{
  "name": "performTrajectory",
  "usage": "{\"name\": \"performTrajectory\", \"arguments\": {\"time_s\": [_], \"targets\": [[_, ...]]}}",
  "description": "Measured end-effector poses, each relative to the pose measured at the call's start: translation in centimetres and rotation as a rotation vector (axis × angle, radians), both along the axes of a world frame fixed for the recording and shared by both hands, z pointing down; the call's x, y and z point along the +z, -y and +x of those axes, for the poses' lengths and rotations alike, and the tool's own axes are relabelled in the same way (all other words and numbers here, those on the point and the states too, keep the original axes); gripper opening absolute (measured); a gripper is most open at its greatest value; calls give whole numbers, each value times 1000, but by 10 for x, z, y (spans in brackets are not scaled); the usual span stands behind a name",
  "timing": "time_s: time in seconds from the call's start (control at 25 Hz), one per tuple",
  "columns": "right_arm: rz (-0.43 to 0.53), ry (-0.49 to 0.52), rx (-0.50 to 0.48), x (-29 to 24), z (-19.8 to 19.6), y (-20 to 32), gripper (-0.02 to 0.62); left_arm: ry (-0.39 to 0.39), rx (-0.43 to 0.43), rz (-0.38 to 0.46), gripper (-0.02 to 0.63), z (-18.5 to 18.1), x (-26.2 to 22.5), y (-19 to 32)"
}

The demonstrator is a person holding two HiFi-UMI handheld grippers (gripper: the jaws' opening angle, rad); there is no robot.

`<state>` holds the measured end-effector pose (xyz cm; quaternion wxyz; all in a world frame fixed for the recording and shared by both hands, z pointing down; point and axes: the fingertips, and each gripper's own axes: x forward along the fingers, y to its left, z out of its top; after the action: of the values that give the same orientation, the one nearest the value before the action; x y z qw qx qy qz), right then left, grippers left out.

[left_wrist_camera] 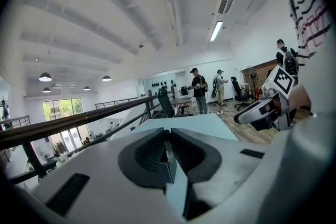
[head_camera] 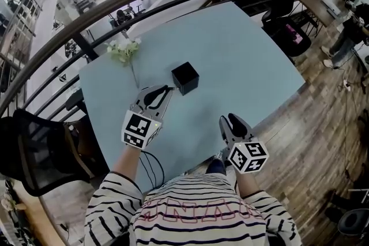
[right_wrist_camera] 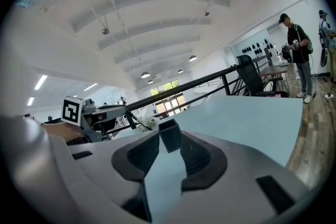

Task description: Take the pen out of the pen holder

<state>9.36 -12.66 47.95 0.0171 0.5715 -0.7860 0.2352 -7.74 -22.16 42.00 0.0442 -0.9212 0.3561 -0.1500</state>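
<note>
Slim pale pen [left_wrist_camera: 168,151] pinched between the ribbed black pads of the grey left gripper [head_camera: 163,91], just beside the matte black, square, open-topped pen holder [head_camera: 185,77] on the smooth pale-blue table [head_camera: 248,55]; right gripper [head_camera: 229,121] spread, empty.

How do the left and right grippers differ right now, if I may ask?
The left gripper is shut on a thin pen; the right gripper stands open and empty. The left sits beside the black pen holder; the right is farther back. Both bear marker cubes.
</note>
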Motion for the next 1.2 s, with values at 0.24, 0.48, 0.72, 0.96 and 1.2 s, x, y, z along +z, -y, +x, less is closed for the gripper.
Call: {"name": "performTrajectory", "arguments": {"time_s": [0.24, 0.48, 0.72, 0.96, 1.2], "targets": [[19, -5, 9, 0, -20, -18, 106, -23, -12, -1, 57, -23, 3, -35], [32, -11, 19, 1, -40, -37, 80, -33, -19, -11, 57, -44, 9, -66], [23, -21, 16, 5, -54, -52, 61, -44, -30, -48, 57, -59, 23, -92], [6, -37, 17, 15, -64, -66, 45, -45, -29, -71, 57, -66, 36, -111], [-8, -63, 24, 21, -67, -72, 34, -45, -29, -95, 57, -67, 46, -123]]}}
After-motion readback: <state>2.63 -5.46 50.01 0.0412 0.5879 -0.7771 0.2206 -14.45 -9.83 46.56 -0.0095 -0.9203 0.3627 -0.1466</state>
